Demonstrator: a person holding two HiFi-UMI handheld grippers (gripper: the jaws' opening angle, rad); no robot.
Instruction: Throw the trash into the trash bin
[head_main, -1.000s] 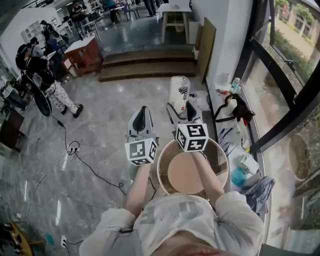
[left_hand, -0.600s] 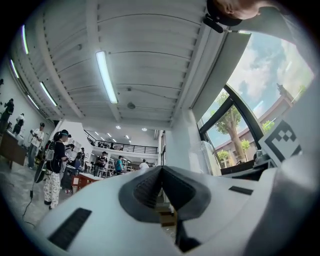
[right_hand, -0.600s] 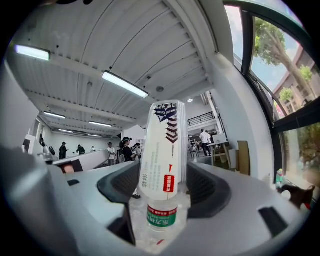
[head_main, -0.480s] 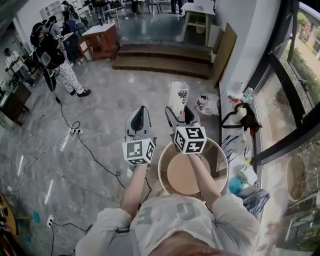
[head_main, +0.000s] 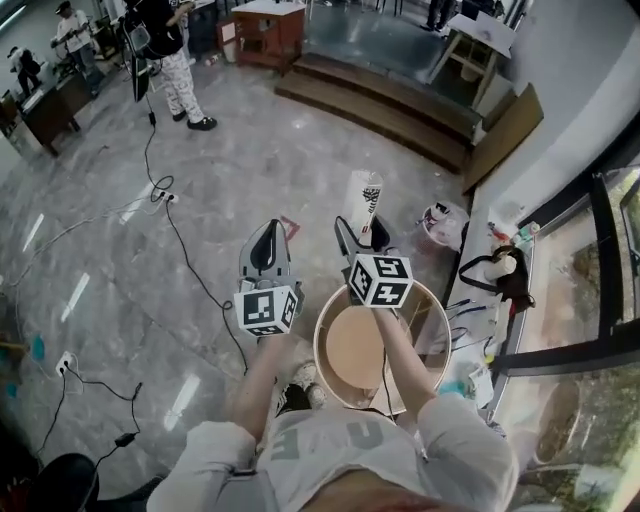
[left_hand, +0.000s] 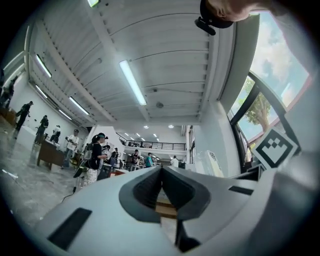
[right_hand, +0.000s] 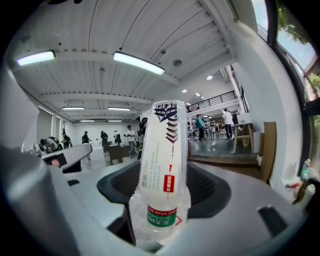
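The clear plastic bottle (right_hand: 162, 170), clamped upright near its base by the right hand-held gripper (right_hand: 161, 210), seems to hang past the trash bin's far rim (head_main: 400, 283), so letting go there risks dropping it on the floor (head_main: 150, 300); the left hand-held gripper (left_hand: 161, 192) has its jaws pressed together on nothing.

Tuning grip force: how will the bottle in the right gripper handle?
The bottle looks clear, empty and thin-walled: probably light, likely to buckle under the jaws. Smooth film label suggests it could slip. Tall and held near one end, it may tilt.
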